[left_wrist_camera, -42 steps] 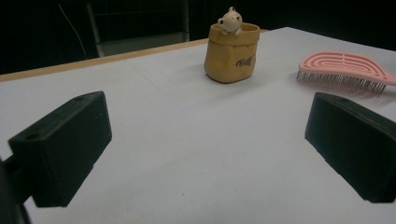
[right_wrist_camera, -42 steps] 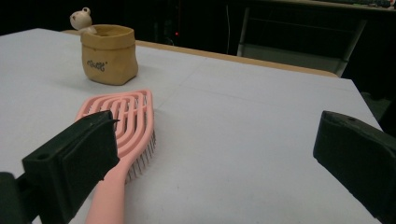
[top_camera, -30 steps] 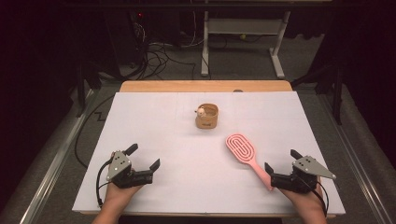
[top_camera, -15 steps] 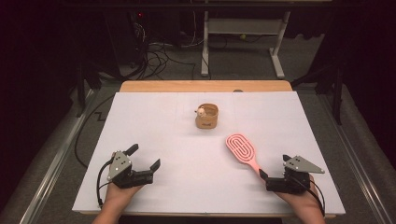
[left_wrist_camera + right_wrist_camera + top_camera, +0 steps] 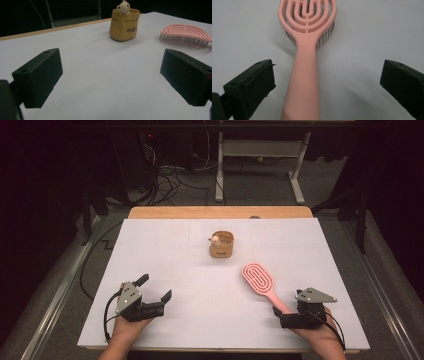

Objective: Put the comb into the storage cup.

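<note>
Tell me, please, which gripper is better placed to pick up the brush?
Right. The right gripper is open with the brush handle running between its jaws, so it likely only needs to close. The left gripper is open too, but sits across the table, apart from the brush.

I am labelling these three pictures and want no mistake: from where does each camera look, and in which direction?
High view: above the person's side, facing forward and down on the white table; both hands, left gripper, right gripper.
Left gripper view: low between open jaws, facing the tan pouch-shaped cup.
Right gripper view: along open jaws that flank the pink hairbrush handle.
Shared: the hairbrush shows in all three; the cup in two.
</note>
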The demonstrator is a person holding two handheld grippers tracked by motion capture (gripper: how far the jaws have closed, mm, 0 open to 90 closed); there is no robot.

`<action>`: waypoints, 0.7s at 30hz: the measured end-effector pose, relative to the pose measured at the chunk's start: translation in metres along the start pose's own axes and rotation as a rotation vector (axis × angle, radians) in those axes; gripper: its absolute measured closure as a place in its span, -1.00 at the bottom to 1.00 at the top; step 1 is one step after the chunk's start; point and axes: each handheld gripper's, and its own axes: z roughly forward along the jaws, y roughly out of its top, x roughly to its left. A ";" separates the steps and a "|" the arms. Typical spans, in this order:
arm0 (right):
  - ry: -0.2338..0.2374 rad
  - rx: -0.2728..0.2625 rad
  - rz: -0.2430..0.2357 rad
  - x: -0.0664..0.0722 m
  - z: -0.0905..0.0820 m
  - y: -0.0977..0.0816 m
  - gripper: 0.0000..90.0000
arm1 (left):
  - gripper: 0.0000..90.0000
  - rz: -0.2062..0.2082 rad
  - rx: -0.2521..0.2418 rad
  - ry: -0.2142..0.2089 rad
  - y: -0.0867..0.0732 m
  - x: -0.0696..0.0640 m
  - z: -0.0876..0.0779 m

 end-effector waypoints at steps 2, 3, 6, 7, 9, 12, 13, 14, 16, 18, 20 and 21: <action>-0.003 0.013 -0.008 0.001 0.001 0.001 -0.99 | -0.89 0.000 0.004 -0.004 0.000 0.000 0.000; -0.013 0.030 -0.015 0.001 0.002 0.002 -0.99 | -0.91 -0.006 0.005 -0.008 0.000 0.001 0.000; -0.020 0.057 -0.026 0.002 0.005 0.007 -0.99 | -0.94 -0.012 0.013 -0.014 0.000 0.002 0.001; -0.022 0.065 -0.024 0.003 0.006 0.008 -0.99 | -0.94 -0.006 0.020 -0.017 0.000 0.002 0.002; -0.020 0.073 -0.018 0.003 0.007 0.010 -0.99 | -0.94 -0.008 0.017 -0.016 0.000 0.003 0.002; -0.001 0.124 -0.025 0.002 0.011 0.015 -0.99 | -0.94 -0.007 0.012 -0.013 0.001 0.004 0.003; 0.007 0.134 -0.018 0.002 0.012 0.016 -0.99 | -0.94 -0.007 0.012 -0.013 0.001 0.004 0.003; 0.010 0.145 -0.017 0.001 0.013 0.017 -0.99 | -0.93 -0.008 0.020 -0.016 0.001 0.004 0.004; 0.016 0.171 -0.015 0.001 0.015 0.020 -0.99 | -0.93 -0.011 0.029 -0.018 0.002 0.005 0.004; 0.025 0.190 -0.015 0.000 0.016 0.024 -0.99 | -0.93 -0.007 0.033 -0.019 0.002 0.006 0.004; 0.033 0.204 -0.015 -0.001 0.018 0.028 -0.99 | -0.93 -0.015 0.025 -0.019 0.003 0.007 0.004; 0.033 0.204 -0.015 -0.001 0.018 0.028 -0.99 | -0.93 -0.015 0.025 -0.019 0.003 0.007 0.004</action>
